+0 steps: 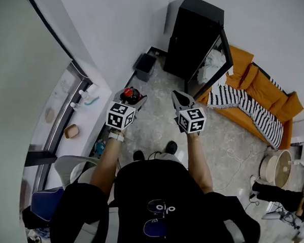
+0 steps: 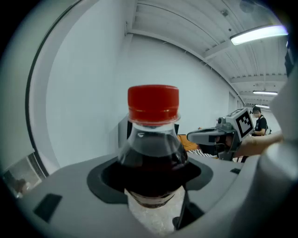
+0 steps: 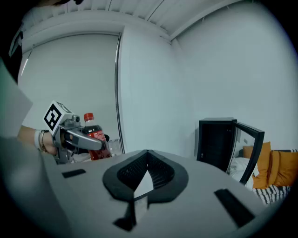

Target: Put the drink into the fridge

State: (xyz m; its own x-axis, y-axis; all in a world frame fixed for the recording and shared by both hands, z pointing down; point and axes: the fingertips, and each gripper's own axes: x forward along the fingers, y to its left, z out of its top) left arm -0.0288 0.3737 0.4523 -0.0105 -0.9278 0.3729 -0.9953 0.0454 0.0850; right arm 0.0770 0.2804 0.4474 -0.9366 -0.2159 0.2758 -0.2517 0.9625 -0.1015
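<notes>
The drink is a dark cola bottle (image 1: 131, 95) with a red cap. My left gripper (image 1: 134, 100) is shut on it and holds it upright in the air. In the left gripper view the bottle (image 2: 152, 148) fills the gap between the jaws. My right gripper (image 1: 180, 99) is level with it, a short way to the right, shut with nothing in it. Its jaw tips meet in the right gripper view (image 3: 148, 153), where the held bottle (image 3: 94, 139) shows at the left. The black fridge (image 1: 193, 35) stands ahead by the wall with its glass door (image 1: 224, 53) swung open.
An orange sofa (image 1: 264, 89) with a striped blanket (image 1: 242, 106) runs along the right, just past the fridge door. A dark bin (image 1: 145, 65) sits left of the fridge. A white ledge (image 1: 85, 99) with small items lies at the left. A cable (image 1: 235, 157) trails on the floor.
</notes>
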